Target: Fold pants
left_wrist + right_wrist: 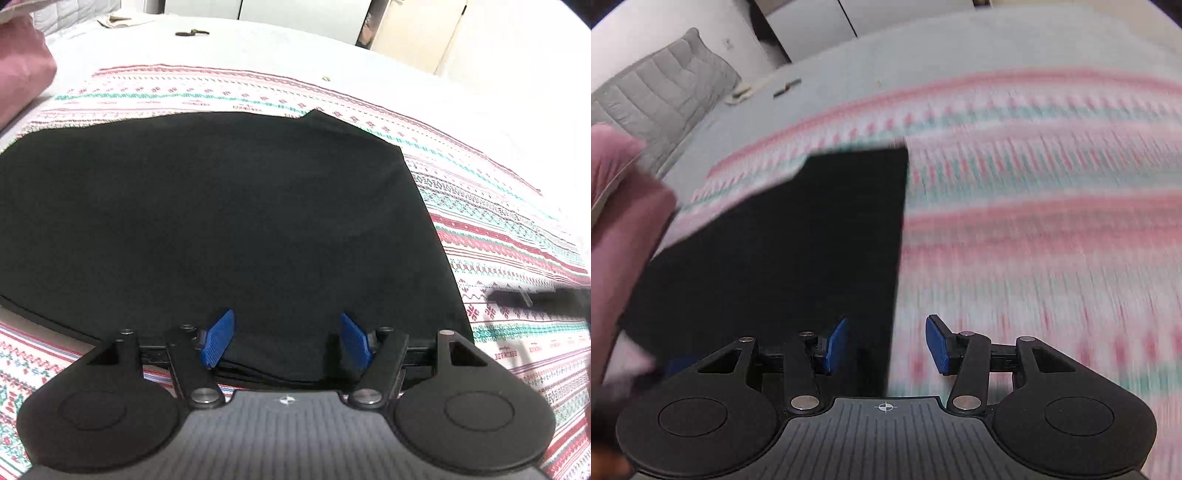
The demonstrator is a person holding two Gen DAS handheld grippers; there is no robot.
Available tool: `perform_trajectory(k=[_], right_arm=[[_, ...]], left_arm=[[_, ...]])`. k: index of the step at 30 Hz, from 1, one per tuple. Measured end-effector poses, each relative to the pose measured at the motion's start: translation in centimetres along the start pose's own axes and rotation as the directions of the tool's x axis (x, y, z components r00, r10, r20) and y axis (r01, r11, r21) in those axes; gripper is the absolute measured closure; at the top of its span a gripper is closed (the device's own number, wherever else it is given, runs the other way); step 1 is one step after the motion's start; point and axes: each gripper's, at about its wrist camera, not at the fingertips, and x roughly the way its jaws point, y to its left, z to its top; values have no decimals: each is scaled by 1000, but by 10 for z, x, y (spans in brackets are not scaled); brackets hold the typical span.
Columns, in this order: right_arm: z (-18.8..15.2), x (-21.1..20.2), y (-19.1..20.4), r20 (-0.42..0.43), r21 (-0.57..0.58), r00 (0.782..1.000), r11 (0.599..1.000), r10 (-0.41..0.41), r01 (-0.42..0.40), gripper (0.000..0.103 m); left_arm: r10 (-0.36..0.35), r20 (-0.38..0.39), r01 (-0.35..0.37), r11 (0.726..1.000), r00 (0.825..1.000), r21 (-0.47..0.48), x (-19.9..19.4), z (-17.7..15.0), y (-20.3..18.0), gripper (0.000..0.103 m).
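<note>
Black pants (229, 221) lie folded flat on a striped patterned cloth (498, 229). My left gripper (286, 338) is open, its blue pads on either side of the near folded edge of the pants, holding nothing. In the right wrist view the pants (798, 240) fill the left middle, with a straight right edge. My right gripper (886, 341) is open and empty, straddling that right edge low over the patterned cloth (1034, 240). The right wrist view is blurred by motion. The other gripper shows as a dark blur at the right edge of the left wrist view (539, 297).
The cloth lies on a pale bed (295, 51). A pink pillow (22, 70) sits at the far left; it also shows in the right wrist view (624, 221). A grey quilted cushion (665, 92) lies behind it. Small dark items (192, 33) lie far back. Cabinets (406, 26) stand beyond.
</note>
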Motion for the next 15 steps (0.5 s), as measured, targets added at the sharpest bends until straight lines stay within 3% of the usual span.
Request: perform_trajectory(k=[4,8,15], right_arm=[[-25,-16,-7,36,62,999,997,41,-44,56],[-31,-5,-10,59,104,997,993,57,-63,55],[-39,3,4,42,37,996,996,75,-77,56]], left_arm=[[35,24,-36,999,999,31,-4,-2,-5,17],[64,31,-65,997,997,38,-3,-3,-2,17],[102,34,-103,994,994,35,2,0,10,17]])
